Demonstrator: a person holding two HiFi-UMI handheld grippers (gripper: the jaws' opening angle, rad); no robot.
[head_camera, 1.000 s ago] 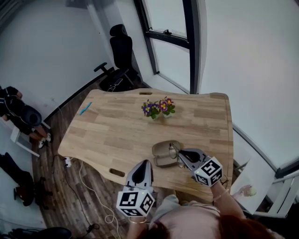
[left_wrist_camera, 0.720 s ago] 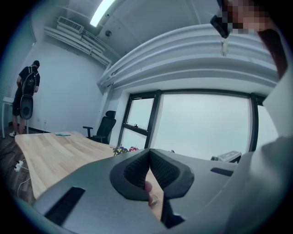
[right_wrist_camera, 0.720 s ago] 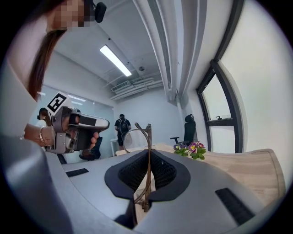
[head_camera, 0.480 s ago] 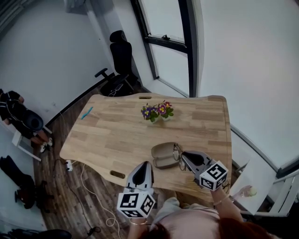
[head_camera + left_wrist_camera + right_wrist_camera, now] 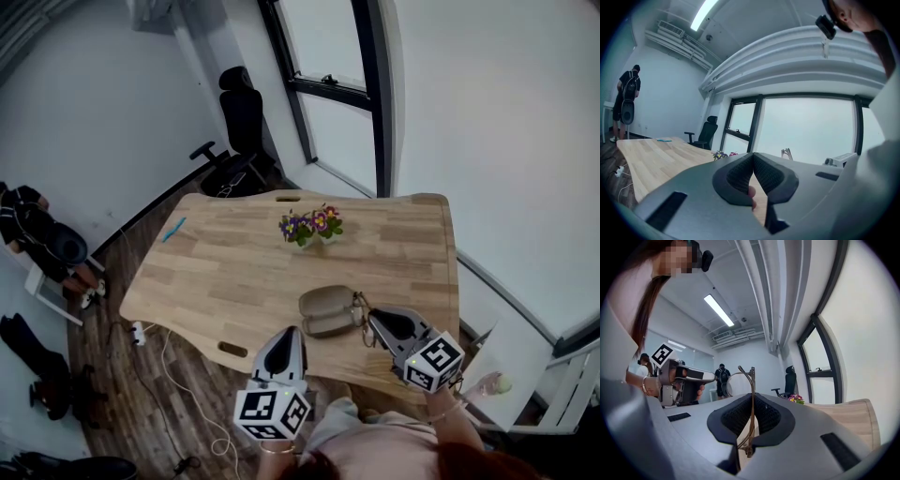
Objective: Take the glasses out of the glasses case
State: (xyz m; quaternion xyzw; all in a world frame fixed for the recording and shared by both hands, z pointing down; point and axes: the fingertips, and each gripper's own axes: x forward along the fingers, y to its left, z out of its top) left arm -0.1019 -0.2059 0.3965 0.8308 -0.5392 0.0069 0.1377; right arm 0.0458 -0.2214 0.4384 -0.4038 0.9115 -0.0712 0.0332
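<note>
The left gripper [image 5: 288,331] is held near, at the left, jaws pressed together with nothing between them. The right gripper [image 5: 368,315] is just right of it, jaws clamped on the glasses [image 5: 751,377].

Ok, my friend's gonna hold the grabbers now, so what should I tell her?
Right gripper: shut on the glasses, just right of the case.
Left gripper: shut, empty, by the near edge of the table.
The case lies open on the table.
Done: glasses gripped and seemingly out of the case.
Left: probably set them down on the table.
</note>
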